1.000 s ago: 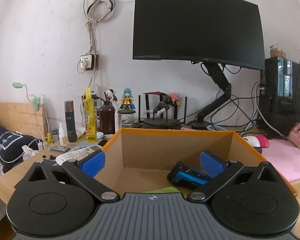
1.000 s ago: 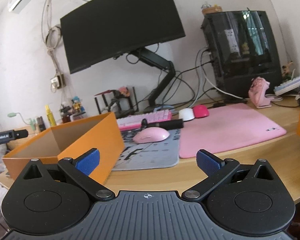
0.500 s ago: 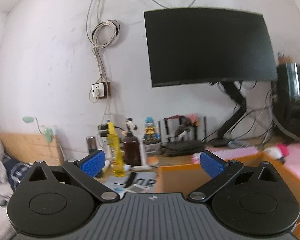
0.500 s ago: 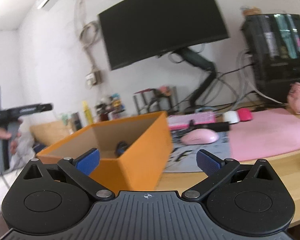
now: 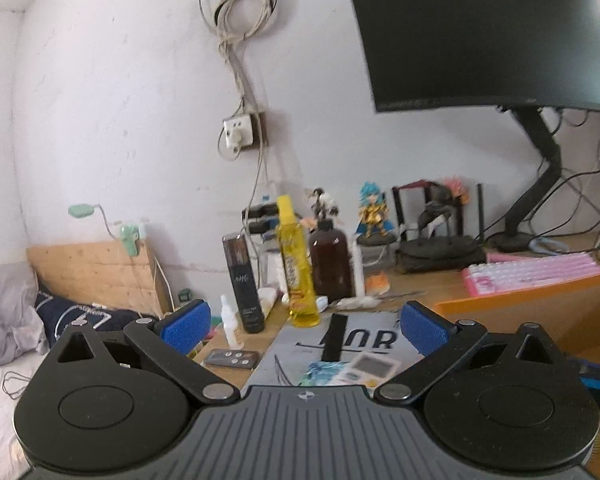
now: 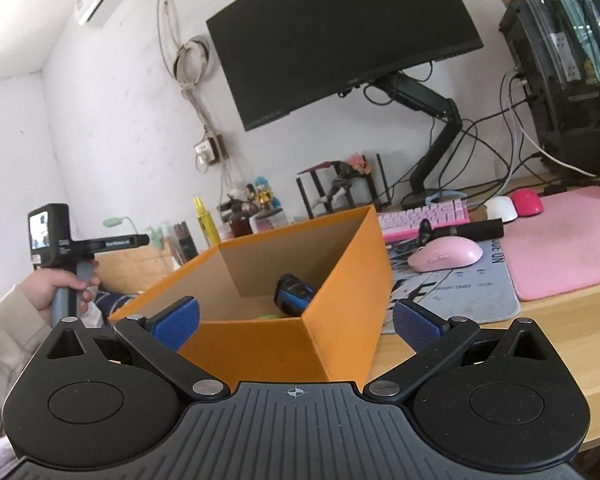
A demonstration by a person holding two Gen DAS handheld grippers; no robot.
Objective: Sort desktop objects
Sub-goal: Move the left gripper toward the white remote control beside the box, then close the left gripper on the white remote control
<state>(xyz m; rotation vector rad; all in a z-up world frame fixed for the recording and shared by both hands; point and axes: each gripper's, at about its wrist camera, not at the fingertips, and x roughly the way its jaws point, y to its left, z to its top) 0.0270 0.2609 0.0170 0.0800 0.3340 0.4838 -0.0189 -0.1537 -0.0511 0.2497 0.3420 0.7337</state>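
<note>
While both grippers' ribbed blue fingers (image 5: pixel 186 326) (image 6: pixel 414 326) gape empty, a matte orange cardboard box (image 6: pixel 340 320) holds a blue-black gadget (image 6: pixel 294 294).

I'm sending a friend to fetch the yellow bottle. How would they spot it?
Find the black monitor; left below it, bottles cluster by the wall. The tall translucent yellow bottle stands between a black cylinder and a squat brown bottle, the only yellow one.

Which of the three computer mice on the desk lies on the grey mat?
The pale pink mouse, nearest the orange box. The white mouse and magenta mouse sit farther back, beside the pink keyboard.
</note>
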